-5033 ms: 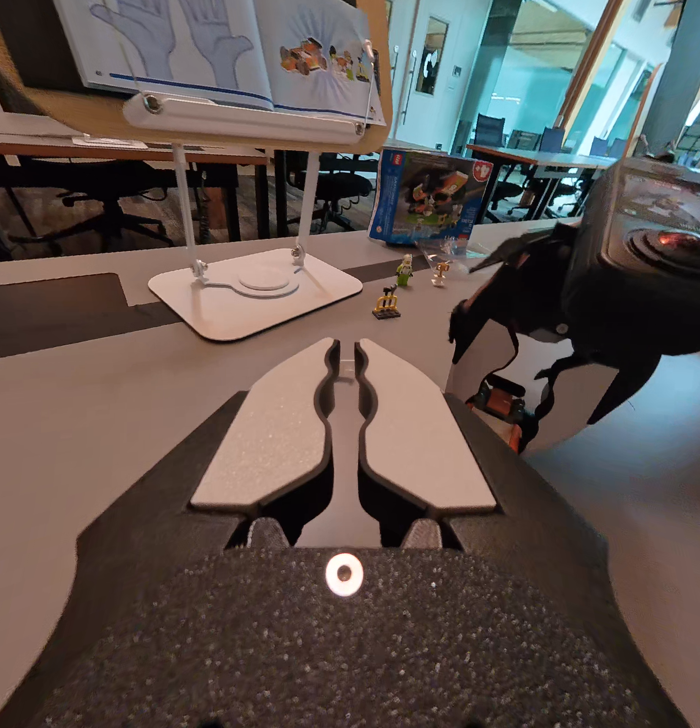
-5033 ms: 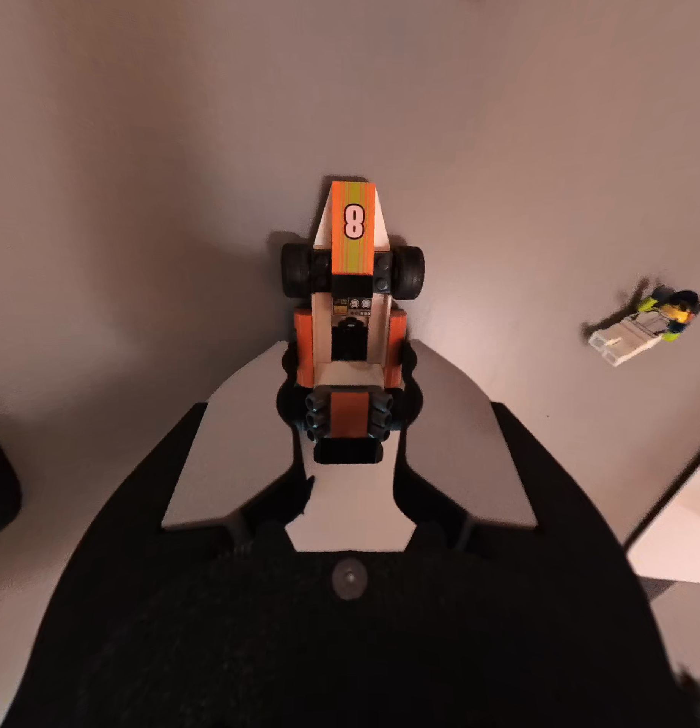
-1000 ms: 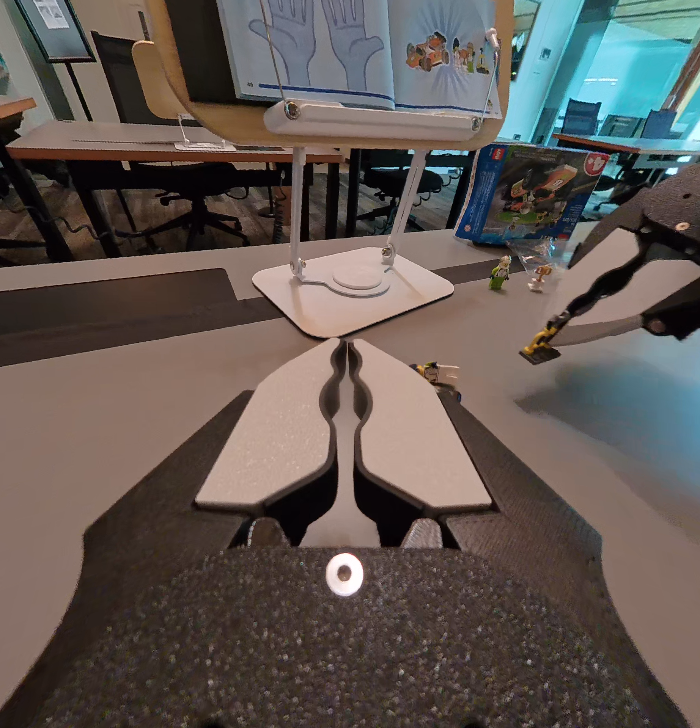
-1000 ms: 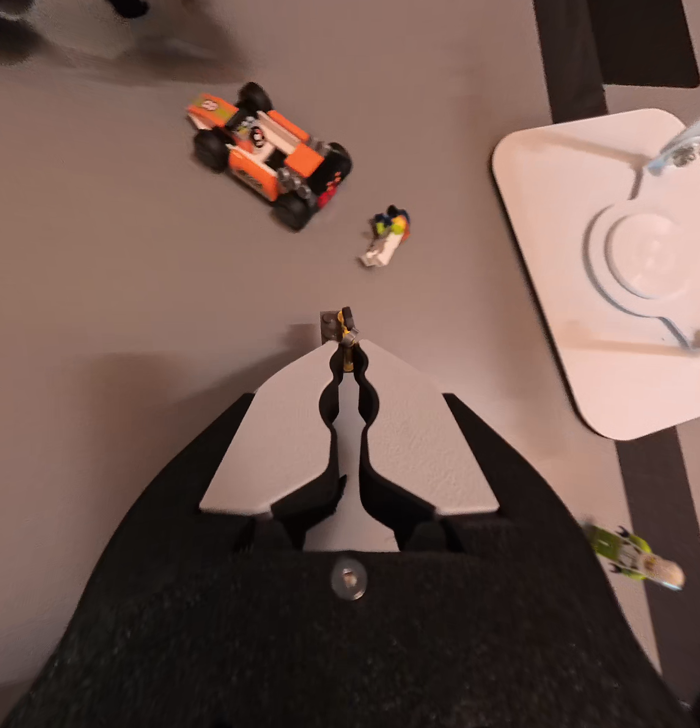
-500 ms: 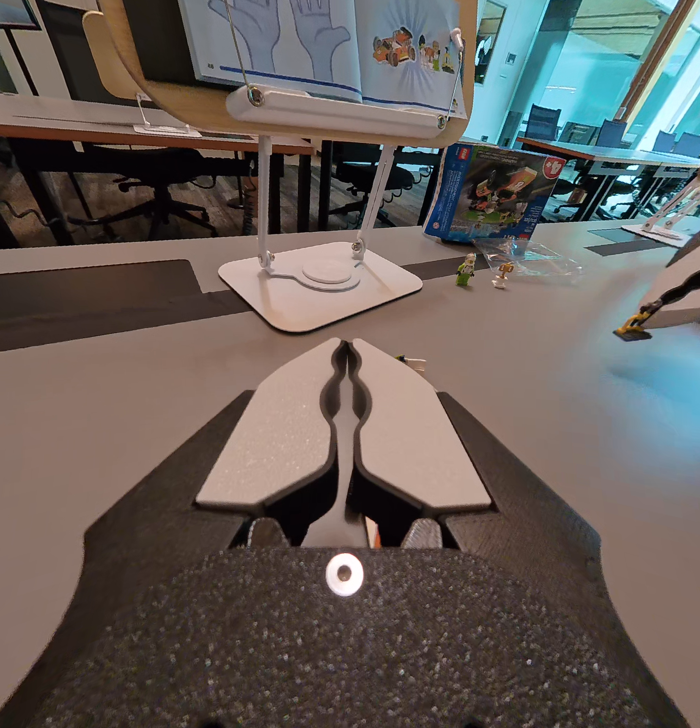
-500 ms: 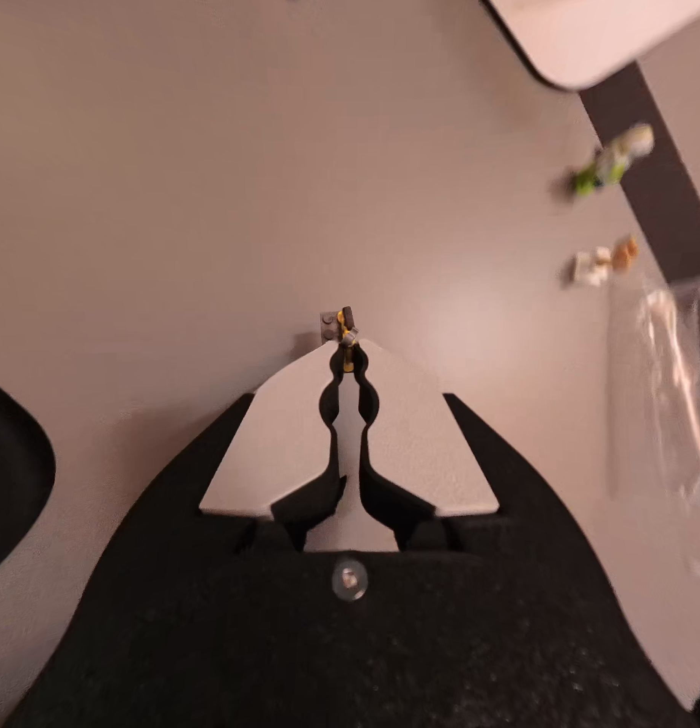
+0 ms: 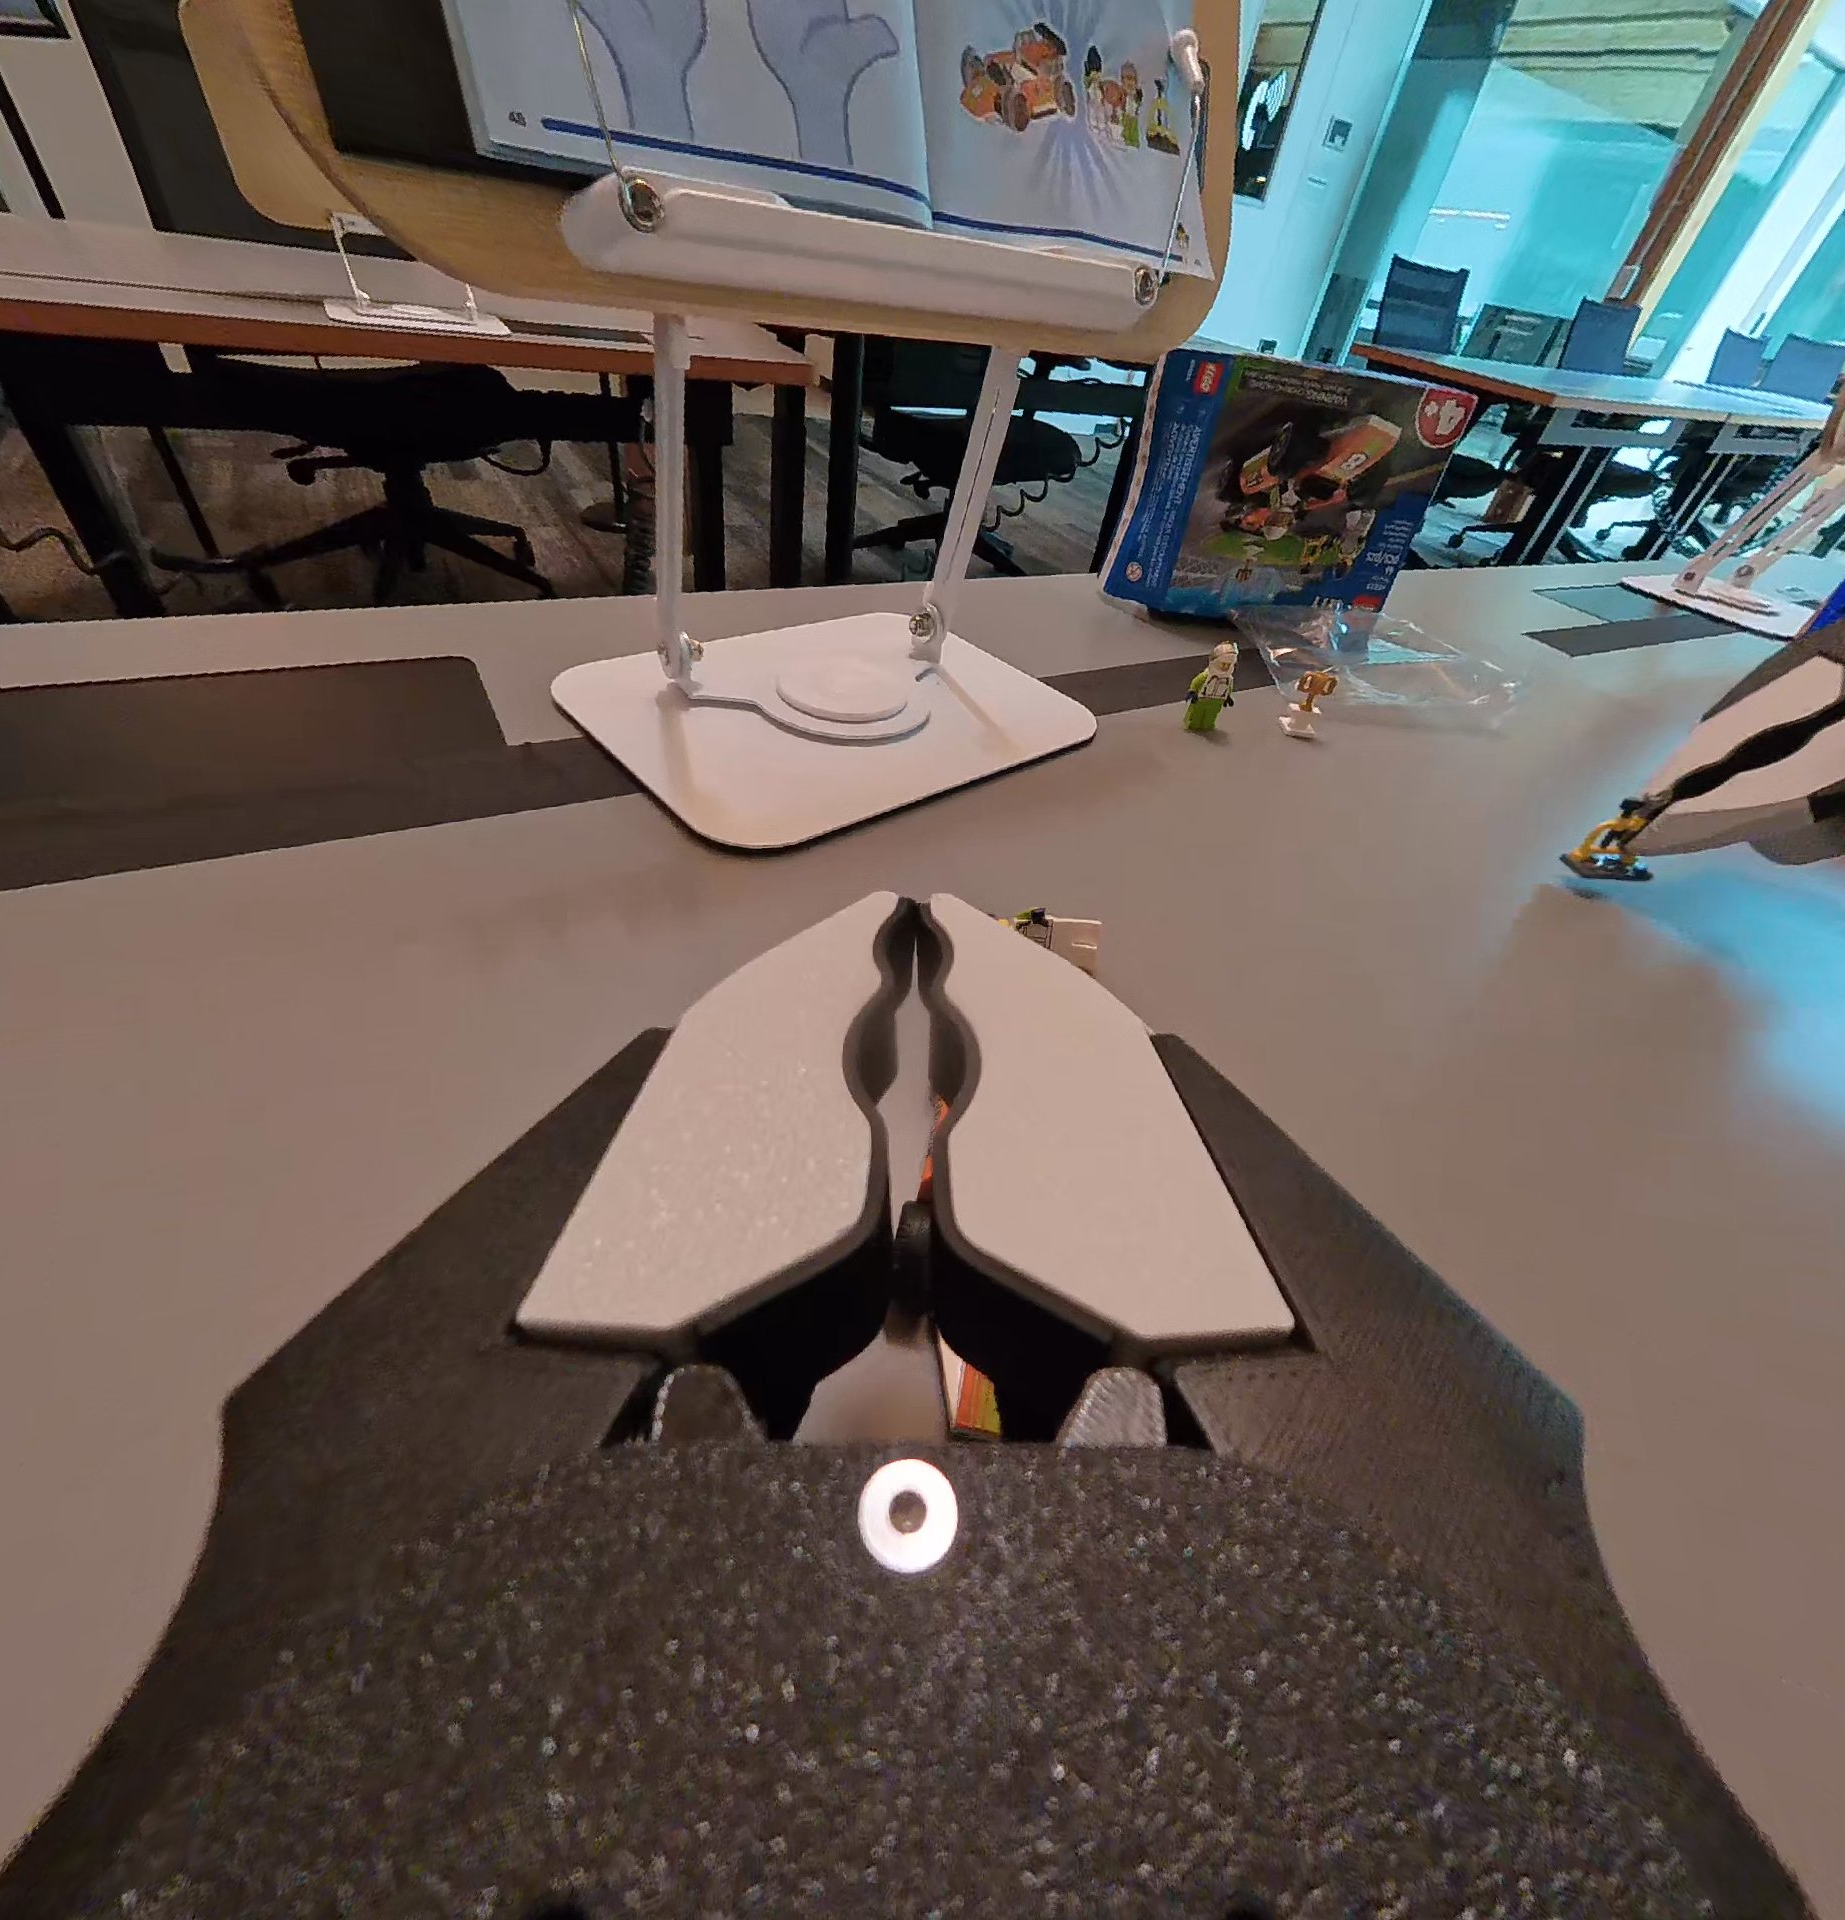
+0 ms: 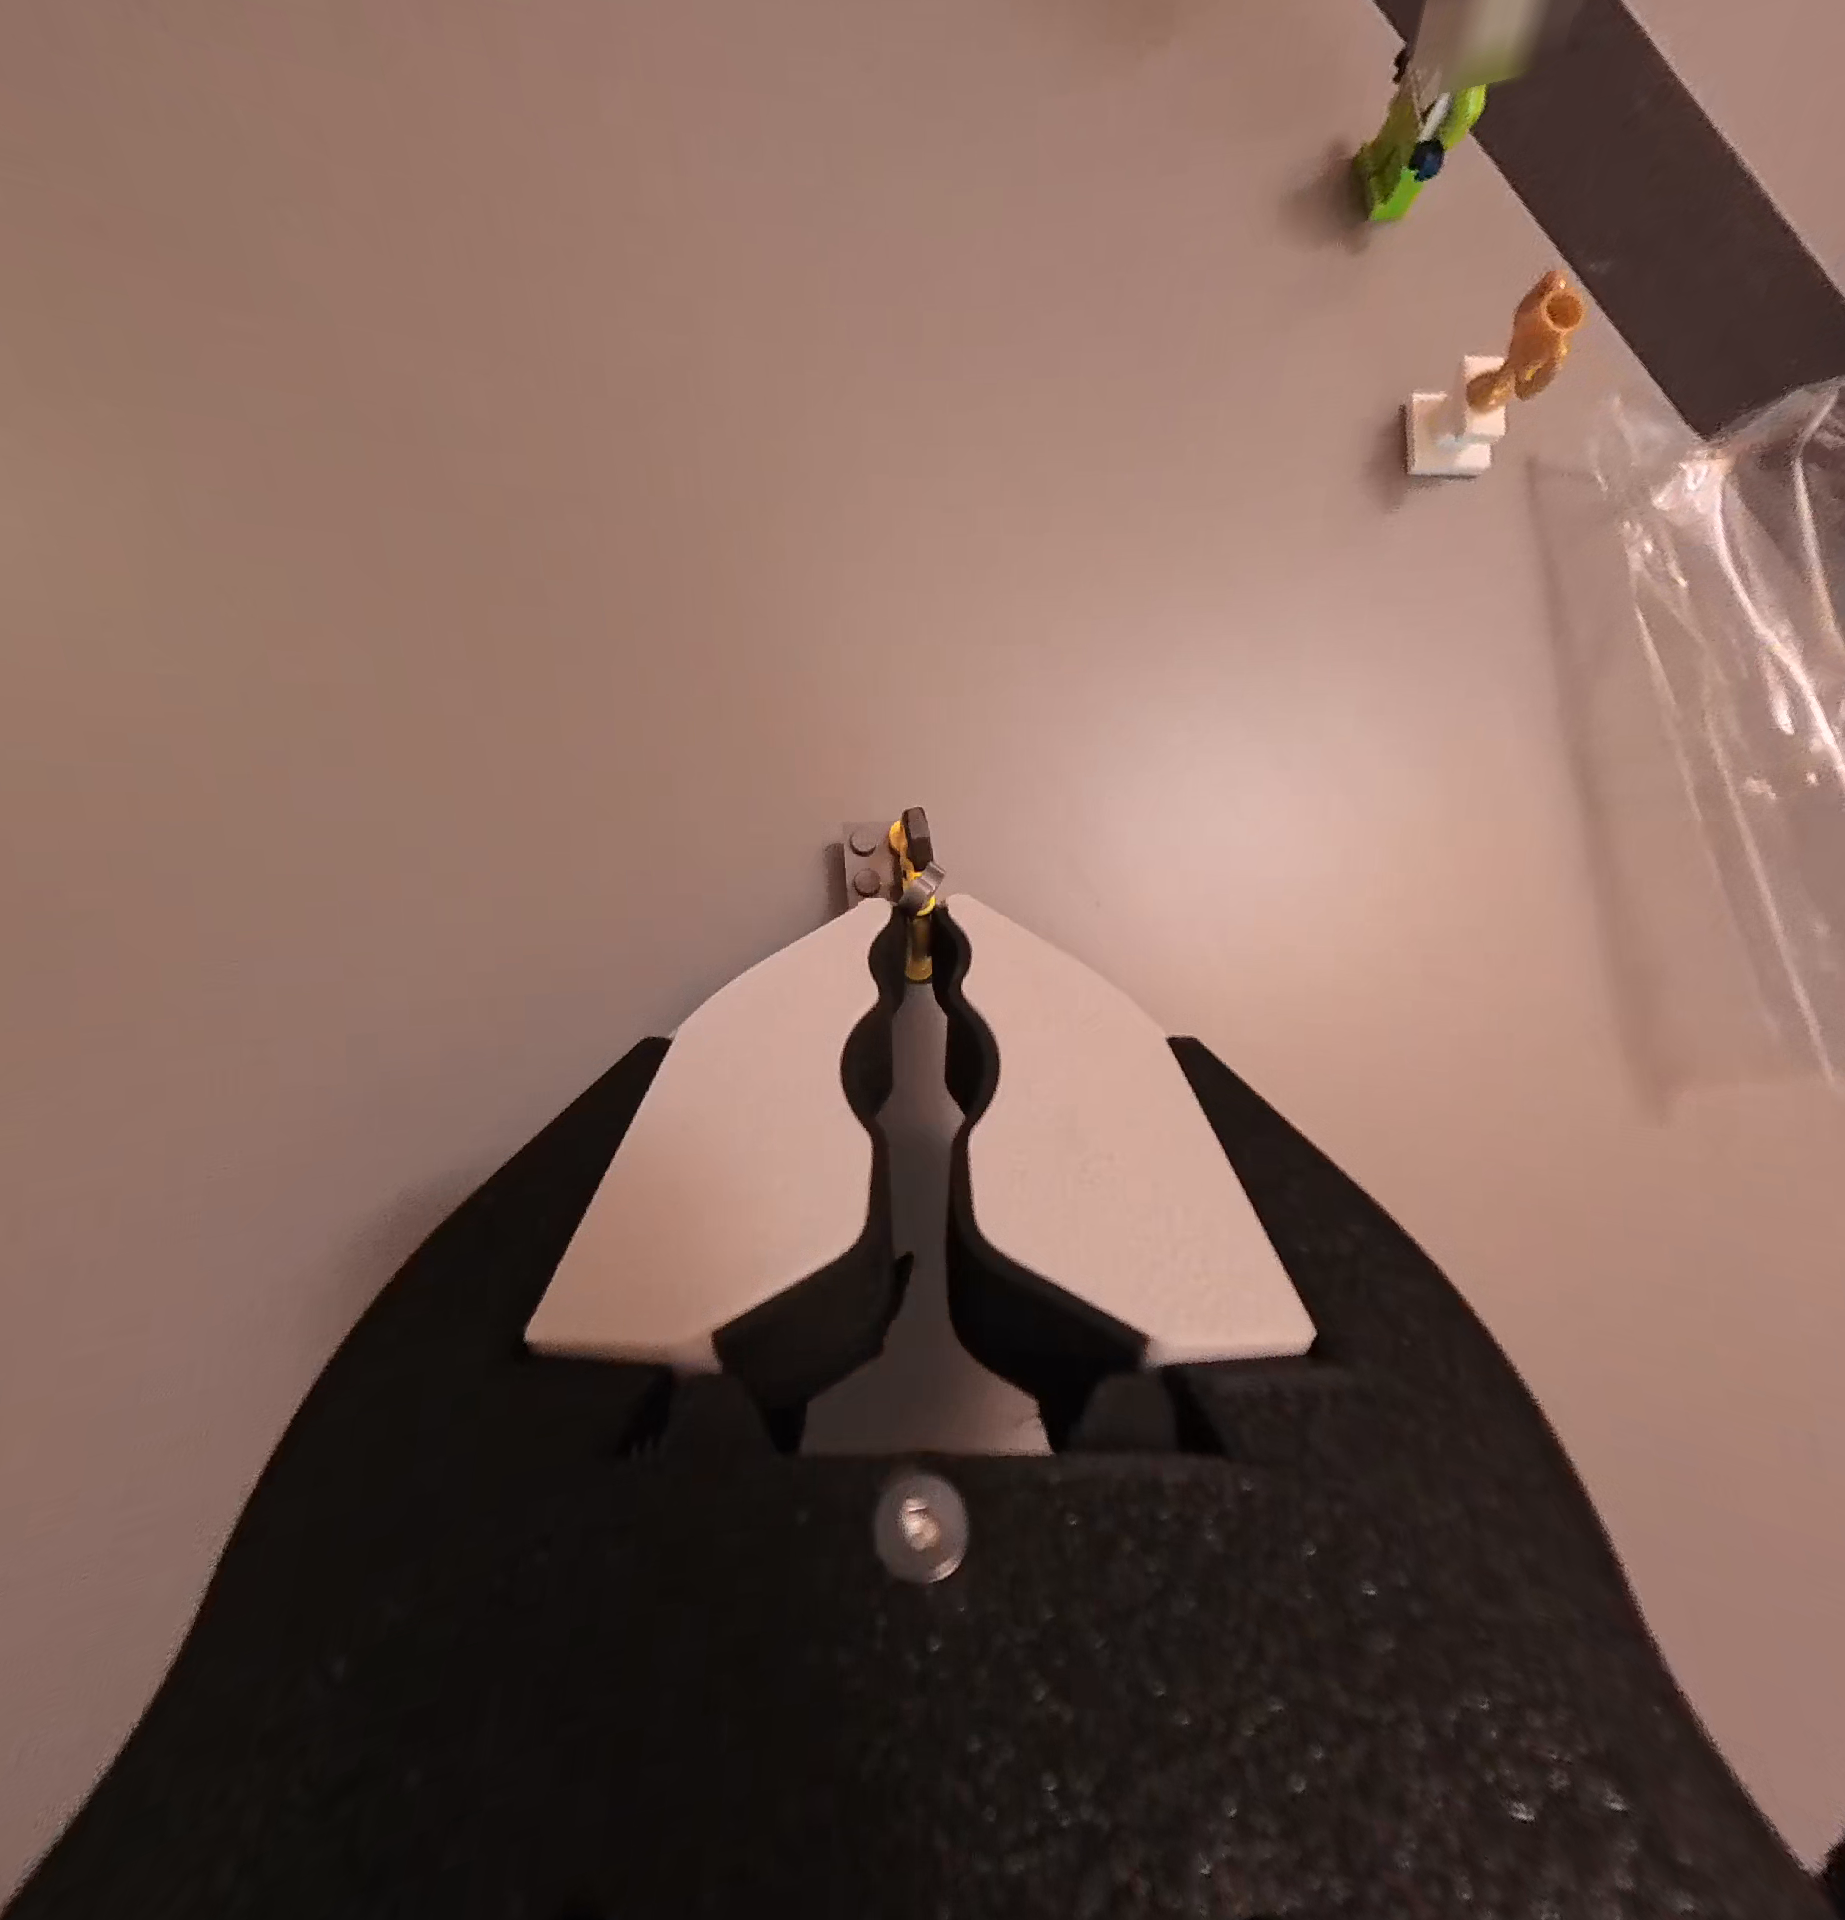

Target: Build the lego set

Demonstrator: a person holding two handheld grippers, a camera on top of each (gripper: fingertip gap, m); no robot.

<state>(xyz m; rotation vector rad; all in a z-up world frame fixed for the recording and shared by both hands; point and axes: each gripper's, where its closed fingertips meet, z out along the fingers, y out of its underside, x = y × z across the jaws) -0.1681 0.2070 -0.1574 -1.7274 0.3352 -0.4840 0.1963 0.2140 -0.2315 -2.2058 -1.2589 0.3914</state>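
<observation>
Right gripper (image 8: 916,902) is pinched down on a tiny yellow-and-grey lego piece (image 8: 913,868), a thin yellow stalk on a small grey plate, held right at the fingertips and hovering low over the grey table (image 8: 482,520). In the left wrist view you can see it off at the far right, the piece just above or maybe touching the surface; can't tell which. My guess is it's gripped by the stalk so the flat base stays pointing down, ready to be set upright like the other little builds. Left gripper (image 7: 916,914) is closed to a sliver with nothing between its tips, though a bit of orange peeks through the gap underneath, probably the lego car (image 7: 975,1397) sitting on the table below it. A white minifigure (image 7: 1063,930) lies flat just past its tips. Farther back, the green minifigure (image 7: 1209,691) and gold trophy (image 7: 1310,701) stand side by side near the clear plastic bag (image 7: 1385,649) and the set box (image 7: 1282,488), which looks like a display row for finished bits. The instruction booklet (image 7: 845,94) sits propped on the white stand (image 7: 824,727), far centre, angled so it's readable while working.
</observation>
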